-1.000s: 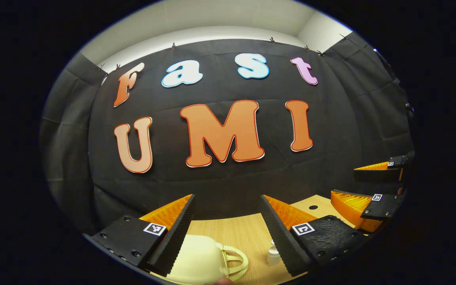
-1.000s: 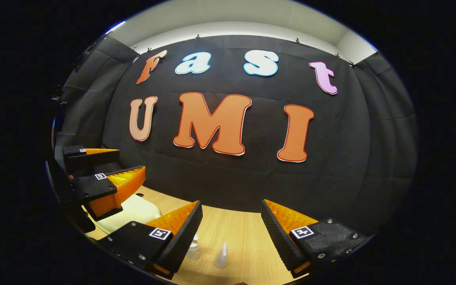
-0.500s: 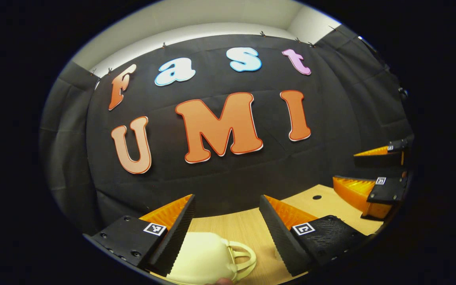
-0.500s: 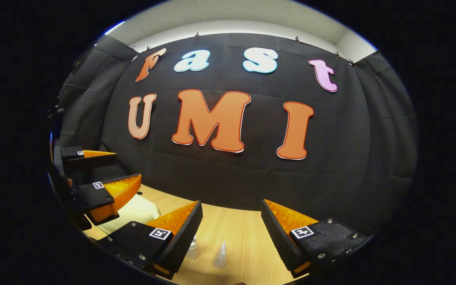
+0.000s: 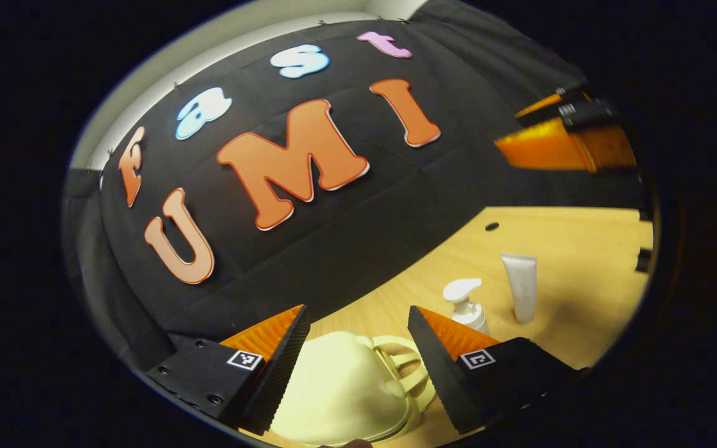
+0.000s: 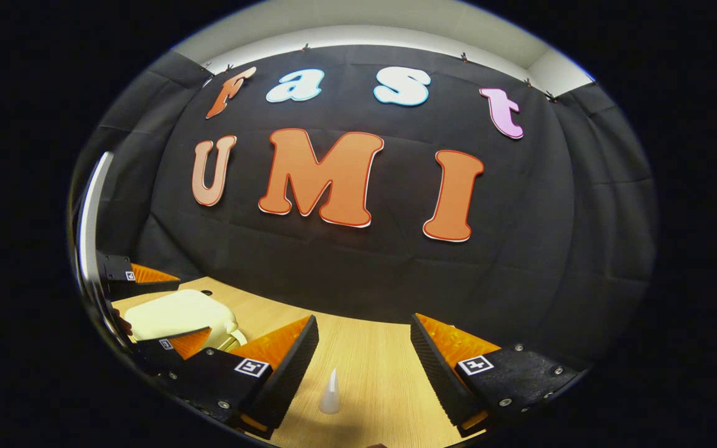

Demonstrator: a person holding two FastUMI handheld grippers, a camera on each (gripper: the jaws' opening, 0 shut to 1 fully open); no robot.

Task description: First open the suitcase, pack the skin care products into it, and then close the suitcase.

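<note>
Suitcase (image 5: 340,392): cream, rounded, smooth shell, seemingly closed; left claw (image 5: 358,323) agape above.

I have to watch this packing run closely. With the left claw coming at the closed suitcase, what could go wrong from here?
The left claw is open around the cream suitcase, near its handle; a grip on the handle alone might drag the case rather than open it. The pump bottle and white tube stand upright close by, so a sliding case could topple them.

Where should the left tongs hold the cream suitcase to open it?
Probably by its handle, the looped part at the end facing the pump bottle. The shell is rounded and wide; the left tongs are already open above it, so come from above.
</note>
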